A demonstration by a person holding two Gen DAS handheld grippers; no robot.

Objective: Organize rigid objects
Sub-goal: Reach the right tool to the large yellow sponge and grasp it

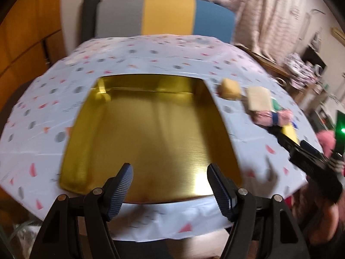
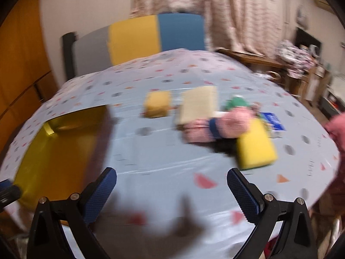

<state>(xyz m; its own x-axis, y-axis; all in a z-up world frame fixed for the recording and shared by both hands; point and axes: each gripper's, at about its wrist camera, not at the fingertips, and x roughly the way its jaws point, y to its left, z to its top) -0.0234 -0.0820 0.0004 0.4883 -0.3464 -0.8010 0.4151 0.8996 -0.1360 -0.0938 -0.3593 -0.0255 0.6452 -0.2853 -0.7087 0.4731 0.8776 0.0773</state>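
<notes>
A gold metal tray (image 1: 151, 127) lies empty on the patterned tablecloth; it also shows at the left of the right wrist view (image 2: 54, 151). My left gripper (image 1: 170, 172) is open and empty over the tray's near edge. My right gripper (image 2: 171, 178) is open and empty above the cloth, short of a pile of objects: a small yellow block (image 2: 157, 105), a beige block (image 2: 198, 103), a pink bundle with a blue band (image 2: 215, 127), a yellow sponge (image 2: 255, 145) and a green item (image 2: 236, 103). The same pile (image 1: 258, 101) lies right of the tray.
A chair with a grey, yellow and blue back (image 1: 166, 15) stands behind the table. A blue card (image 2: 272, 120) lies behind the sponge. The table's front edge (image 1: 172, 233) is just under my left gripper. Curtains and cluttered furniture are at the right.
</notes>
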